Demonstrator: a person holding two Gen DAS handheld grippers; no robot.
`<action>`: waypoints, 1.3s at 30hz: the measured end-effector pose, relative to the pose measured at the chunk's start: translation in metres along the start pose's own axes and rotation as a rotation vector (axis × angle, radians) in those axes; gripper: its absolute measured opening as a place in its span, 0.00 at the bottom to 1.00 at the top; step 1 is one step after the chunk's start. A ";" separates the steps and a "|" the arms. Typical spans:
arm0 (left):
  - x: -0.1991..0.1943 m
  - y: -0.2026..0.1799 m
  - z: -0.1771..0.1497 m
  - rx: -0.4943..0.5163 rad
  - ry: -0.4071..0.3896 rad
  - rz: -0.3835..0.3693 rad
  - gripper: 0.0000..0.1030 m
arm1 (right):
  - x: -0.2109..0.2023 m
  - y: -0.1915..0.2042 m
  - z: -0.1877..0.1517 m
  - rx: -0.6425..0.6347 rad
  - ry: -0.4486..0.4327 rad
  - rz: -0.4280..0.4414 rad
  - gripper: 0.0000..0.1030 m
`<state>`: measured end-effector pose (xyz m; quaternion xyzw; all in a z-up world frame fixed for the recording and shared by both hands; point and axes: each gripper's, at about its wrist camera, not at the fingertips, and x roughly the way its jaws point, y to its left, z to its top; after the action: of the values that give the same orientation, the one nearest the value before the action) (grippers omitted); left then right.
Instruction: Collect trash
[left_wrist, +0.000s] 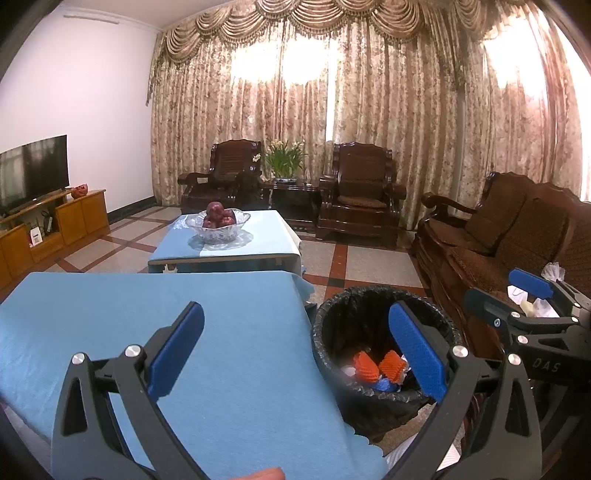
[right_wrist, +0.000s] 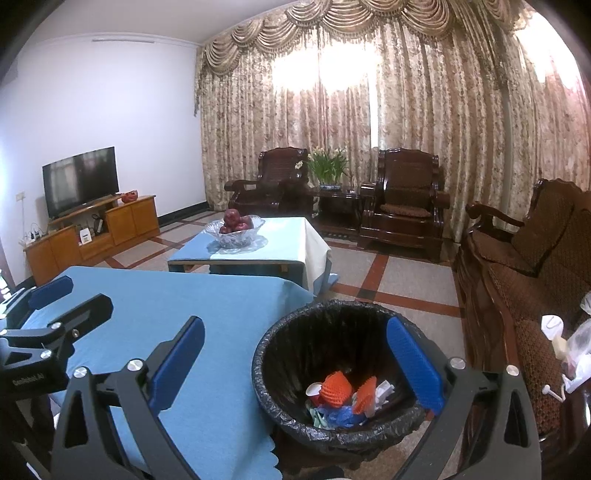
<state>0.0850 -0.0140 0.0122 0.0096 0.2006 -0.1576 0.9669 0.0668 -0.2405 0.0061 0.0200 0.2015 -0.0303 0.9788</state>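
A round bin with a black liner (left_wrist: 384, 302) (right_wrist: 332, 314) stands on the floor at the right edge of the blue-clothed table (left_wrist: 147, 314) (right_wrist: 166, 306). Inside lie orange foam nets (left_wrist: 391, 363) (right_wrist: 334, 387), blue plastic and white scraps. My left gripper (left_wrist: 295, 350) is open and empty, straddling the table edge and the bin. My right gripper (right_wrist: 295, 362) is open and empty over the bin's left rim; it also shows at the right of the left wrist view (left_wrist: 532, 295). The left gripper shows at the left of the right wrist view (right_wrist: 55, 299).
A second low table (left_wrist: 236, 240) (right_wrist: 280, 240) holds a glass bowl of red fruit (left_wrist: 218, 221) (right_wrist: 236, 227). A wooden sofa (left_wrist: 517, 240) (right_wrist: 535, 266) on the right carries white plastic bags and paper (right_wrist: 576, 347). Armchairs, a plant and a TV cabinet (right_wrist: 96, 232) stand further back.
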 end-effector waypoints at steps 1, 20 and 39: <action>0.000 0.001 0.001 0.000 0.000 0.002 0.94 | 0.000 0.001 0.001 -0.001 0.000 0.000 0.94; -0.002 0.004 0.003 0.001 -0.002 0.004 0.94 | 0.000 0.003 0.000 -0.001 -0.001 0.001 0.94; -0.002 0.007 0.004 0.003 -0.002 0.005 0.95 | 0.000 0.006 0.003 -0.004 0.002 0.003 0.94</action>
<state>0.0867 -0.0065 0.0167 0.0115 0.1995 -0.1557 0.9674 0.0686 -0.2350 0.0085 0.0183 0.2024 -0.0282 0.9787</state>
